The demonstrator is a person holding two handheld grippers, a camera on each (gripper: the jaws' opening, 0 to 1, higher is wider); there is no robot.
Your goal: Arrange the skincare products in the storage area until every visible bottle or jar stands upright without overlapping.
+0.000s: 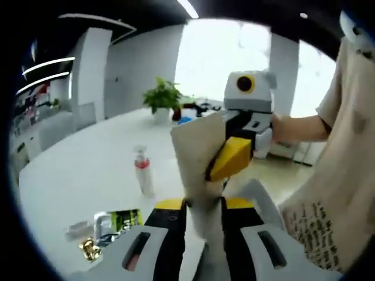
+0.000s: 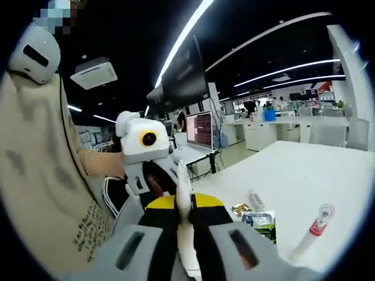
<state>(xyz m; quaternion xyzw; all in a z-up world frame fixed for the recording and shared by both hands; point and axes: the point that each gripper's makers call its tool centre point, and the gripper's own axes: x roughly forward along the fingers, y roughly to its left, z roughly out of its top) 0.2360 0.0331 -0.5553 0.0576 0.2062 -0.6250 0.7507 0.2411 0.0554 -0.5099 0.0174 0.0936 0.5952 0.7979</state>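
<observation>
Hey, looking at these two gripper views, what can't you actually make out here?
- Beige sheet, left gripper view: both grippers hold it; blurred, so its material is unclear, and its lower end is hidden between the left gripper.
- Spray bottle: label too small to read.
- Green packet, right gripper view: print unreadable; lower edge hidden behind the right gripper.
- Gold wrappers: too small and blurred to identify.

You hold a matt, beige, paper-like flat pouch pinched in hard plastic jaws. The white table looks smooth and faintly glossy. On it stand a clear plastic bottle with a red band, crinkly gold foil wrappers and a shiny green sachet.
</observation>
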